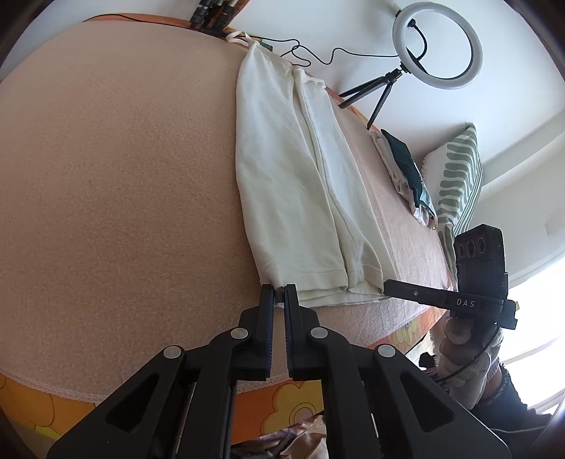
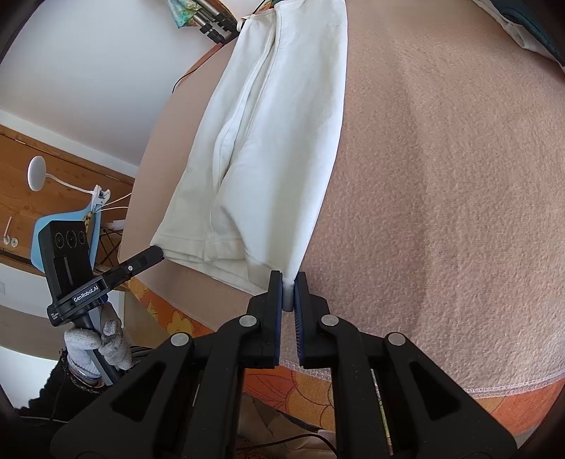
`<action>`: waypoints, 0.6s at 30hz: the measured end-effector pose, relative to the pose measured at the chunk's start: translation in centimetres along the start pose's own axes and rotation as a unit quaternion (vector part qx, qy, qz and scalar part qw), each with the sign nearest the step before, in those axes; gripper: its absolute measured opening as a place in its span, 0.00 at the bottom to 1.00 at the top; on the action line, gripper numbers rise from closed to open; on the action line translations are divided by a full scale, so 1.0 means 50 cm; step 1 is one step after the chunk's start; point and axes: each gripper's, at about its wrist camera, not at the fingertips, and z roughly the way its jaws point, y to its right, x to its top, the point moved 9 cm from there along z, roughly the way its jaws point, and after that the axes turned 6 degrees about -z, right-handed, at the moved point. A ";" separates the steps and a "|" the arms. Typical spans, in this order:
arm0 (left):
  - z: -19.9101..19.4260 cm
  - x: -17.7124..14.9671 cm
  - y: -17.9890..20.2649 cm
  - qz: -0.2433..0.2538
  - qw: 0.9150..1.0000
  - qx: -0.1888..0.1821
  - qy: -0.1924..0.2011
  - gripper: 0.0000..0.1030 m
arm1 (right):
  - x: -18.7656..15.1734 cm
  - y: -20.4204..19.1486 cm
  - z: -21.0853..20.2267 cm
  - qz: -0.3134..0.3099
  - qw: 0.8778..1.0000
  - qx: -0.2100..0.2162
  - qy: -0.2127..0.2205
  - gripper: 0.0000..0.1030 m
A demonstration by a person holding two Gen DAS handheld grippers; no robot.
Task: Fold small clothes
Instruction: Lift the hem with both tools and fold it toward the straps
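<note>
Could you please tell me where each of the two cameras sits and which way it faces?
Left wrist: on the left gripper, looking down along it at the white garment; the right gripper and gloved hand show.
Right wrist: on the right gripper, facing the same garment; the left gripper shows.
Shared: garment, pink blanket.

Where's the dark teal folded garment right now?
In the left wrist view, the dark teal folded garment lies on the pink blanket, right of the long white garment, beside the green-striped pillow.

White walls point(image 1: 300, 21), ring light point(image 1: 437, 45), wooden panel point(image 2: 63, 169), striped pillow point(image 1: 459, 173)
</note>
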 end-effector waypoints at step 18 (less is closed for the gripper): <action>-0.007 0.032 0.055 -0.017 0.997 -0.075 0.000 0.02 | 0.033 -0.020 -0.047 0.040 0.994 0.099 0.031 0.06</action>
